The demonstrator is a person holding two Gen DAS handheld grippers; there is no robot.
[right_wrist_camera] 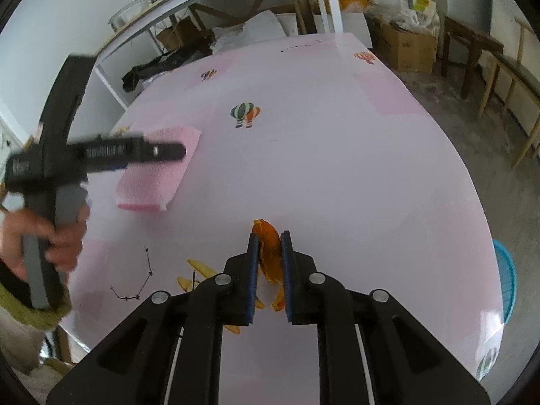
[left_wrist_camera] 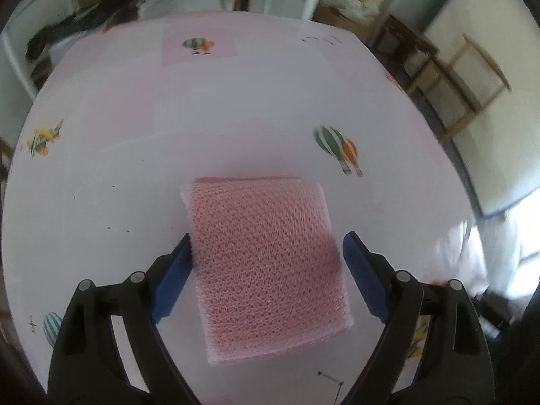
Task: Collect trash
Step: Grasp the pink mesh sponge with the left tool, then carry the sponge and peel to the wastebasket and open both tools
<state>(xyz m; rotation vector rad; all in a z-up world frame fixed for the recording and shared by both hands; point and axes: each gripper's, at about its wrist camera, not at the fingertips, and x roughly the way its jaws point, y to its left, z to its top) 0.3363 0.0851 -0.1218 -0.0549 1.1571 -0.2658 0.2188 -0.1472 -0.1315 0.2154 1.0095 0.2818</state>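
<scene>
Straddling the pink mesh (left_wrist_camera: pixel 266 263), the left claw (left_wrist_camera: pixel 266 270) gapes; centre it before squeezing. The right claw (right_wrist_camera: pixel 270 270) pinches orange peel (right_wrist_camera: pixel 268 253).

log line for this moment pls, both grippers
left gripper: open, astride pink foam net on table | right gripper: shut on orange peel

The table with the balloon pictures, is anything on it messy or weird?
Two bits of trash: an orange peel pinched in the right gripper, and a pink foam pad lying askew on the table between the open left gripper's fingers.
</scene>
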